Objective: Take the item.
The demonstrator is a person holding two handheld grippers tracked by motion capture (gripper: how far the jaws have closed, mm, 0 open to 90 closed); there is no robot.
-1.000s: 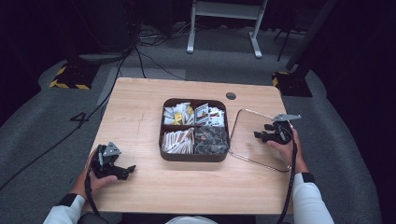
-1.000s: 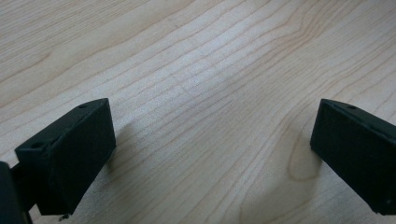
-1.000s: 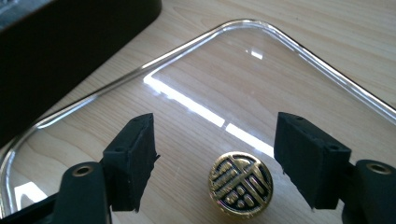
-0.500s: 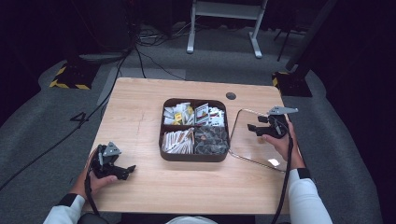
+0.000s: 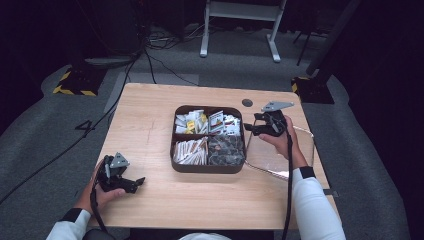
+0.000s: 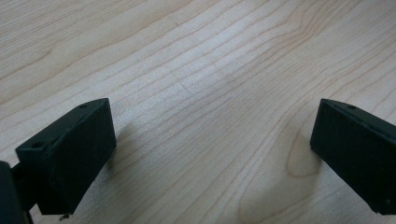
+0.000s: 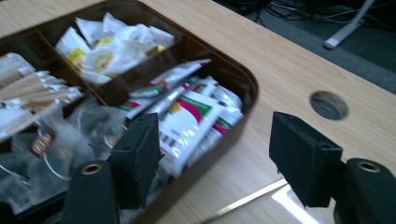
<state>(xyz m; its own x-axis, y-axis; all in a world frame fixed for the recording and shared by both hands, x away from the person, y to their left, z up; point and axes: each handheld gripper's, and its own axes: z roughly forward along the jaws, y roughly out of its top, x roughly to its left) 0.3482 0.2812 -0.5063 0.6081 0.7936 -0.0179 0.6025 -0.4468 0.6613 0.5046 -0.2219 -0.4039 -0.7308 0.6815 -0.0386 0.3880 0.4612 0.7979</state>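
Sachet tray [image 5: 207, 168] center frame: right gripper [image 5: 251, 130] jaws spread at its right rim; approach low, straddle rim squarely. Left gripper [image 5: 134, 183] parted, lower left, idle.

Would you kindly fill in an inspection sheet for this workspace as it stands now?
Surface: wooden table, with a round hole.
Job's things: brown tray with four compartments of packets; clear lid lying to its right.
Clutter: nothing seen.
Grippers: left gripper open, low over bare wood; right gripper open at the tray's far right corner, jaws empty.
Cables: one trails from each gripper; more on the floor behind.
Surroundings: grey carpet, white stand, striped blocks.
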